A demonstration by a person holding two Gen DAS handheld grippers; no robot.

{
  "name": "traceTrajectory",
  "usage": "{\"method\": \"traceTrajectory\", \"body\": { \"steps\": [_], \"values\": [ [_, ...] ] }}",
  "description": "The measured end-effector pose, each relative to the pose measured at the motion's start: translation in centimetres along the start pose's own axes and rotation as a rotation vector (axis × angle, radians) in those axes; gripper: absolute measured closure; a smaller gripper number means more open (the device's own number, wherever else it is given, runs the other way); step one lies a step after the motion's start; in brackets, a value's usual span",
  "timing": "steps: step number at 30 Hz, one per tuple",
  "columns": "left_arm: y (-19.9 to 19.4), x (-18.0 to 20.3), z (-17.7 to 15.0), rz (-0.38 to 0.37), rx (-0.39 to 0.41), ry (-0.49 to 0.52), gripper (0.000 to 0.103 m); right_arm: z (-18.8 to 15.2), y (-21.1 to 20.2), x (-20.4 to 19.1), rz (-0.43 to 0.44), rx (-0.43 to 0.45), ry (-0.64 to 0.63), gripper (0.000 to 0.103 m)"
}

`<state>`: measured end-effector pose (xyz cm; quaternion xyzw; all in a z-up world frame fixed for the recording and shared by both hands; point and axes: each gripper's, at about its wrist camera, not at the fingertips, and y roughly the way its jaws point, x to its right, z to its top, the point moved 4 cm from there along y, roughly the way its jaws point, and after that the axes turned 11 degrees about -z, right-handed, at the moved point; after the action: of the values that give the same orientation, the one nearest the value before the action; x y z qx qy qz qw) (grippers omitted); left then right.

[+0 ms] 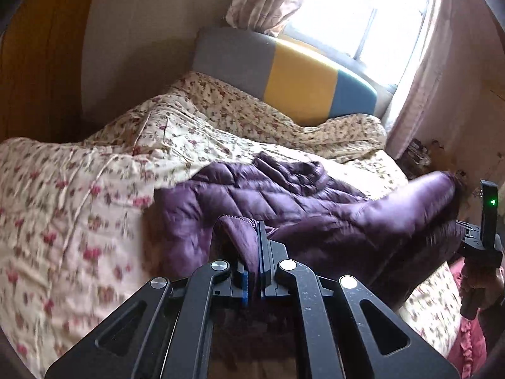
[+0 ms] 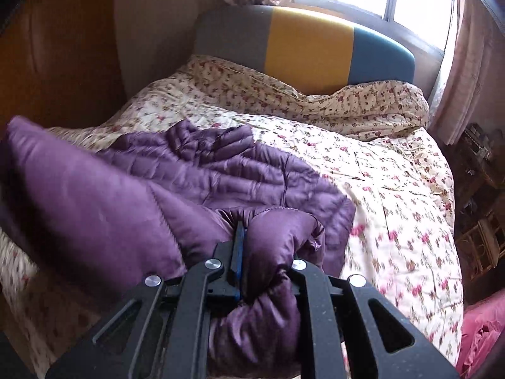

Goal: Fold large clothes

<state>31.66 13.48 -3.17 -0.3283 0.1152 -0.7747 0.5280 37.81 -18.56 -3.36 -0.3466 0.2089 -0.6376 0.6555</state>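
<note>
A purple quilted down jacket (image 1: 284, 195) lies on a bed with a floral quilt (image 1: 79, 208). My left gripper (image 1: 256, 230) is shut on a fold of the jacket's edge, lifted off the quilt. In the right wrist view my right gripper (image 2: 244, 230) is shut on another bunched part of the purple jacket (image 2: 195, 173), and the fabric wraps over its right finger and hides it. The near edge of the jacket stretches between the two grippers. In the left wrist view, the right gripper's body and a hand (image 1: 479, 252) show at the far right edge.
A grey, yellow and blue headboard (image 2: 309, 50) stands at the far end under a bright window (image 1: 363, 15) with curtains. A wooden wardrobe (image 2: 56, 50) is at the left. Shelves with clutter (image 2: 479, 170) and pink cloth (image 2: 486, 331) are at the right of the bed.
</note>
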Motion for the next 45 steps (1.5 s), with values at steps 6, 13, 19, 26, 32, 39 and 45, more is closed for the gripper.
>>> {"method": "traceTrajectory", "body": {
  "steps": [6,13,19,26,32,39,45],
  "values": [
    [5.5,-3.2,3.0,0.071,-0.042,-0.033,0.099,2.7,6.1,-0.2,-0.032,-0.062,0.036,0.092],
    [11.2,-6.4,3.1,0.136,-0.141,-0.104,0.098,2.8,12.1,0.1,-0.04,-0.156,0.1,0.075],
    [11.8,-8.8,3.7,0.081,-0.152,-0.245,0.087,4.1,12.5,0.5,0.014,-0.175,0.158,0.041],
    [8.4,-10.0,5.5,0.091,-0.034,-0.296,0.023,6.5,10.8,1.1,0.098,-0.171,0.247,0.01],
    [6.3,-10.2,2.6,0.055,-0.053,-0.315,0.023,7.4,8.2,1.4,0.137,-0.152,0.275,0.003],
    [4.8,-8.9,-2.5,-0.026,-0.093,-0.355,0.023,6.4,5.8,2.6,0.085,-0.129,0.253,0.002],
    [5.0,-8.3,-5.2,-0.062,-0.129,-0.37,0.023,0.3,7.4,4.1,0.016,-0.224,0.249,0.002]
  ]
}}
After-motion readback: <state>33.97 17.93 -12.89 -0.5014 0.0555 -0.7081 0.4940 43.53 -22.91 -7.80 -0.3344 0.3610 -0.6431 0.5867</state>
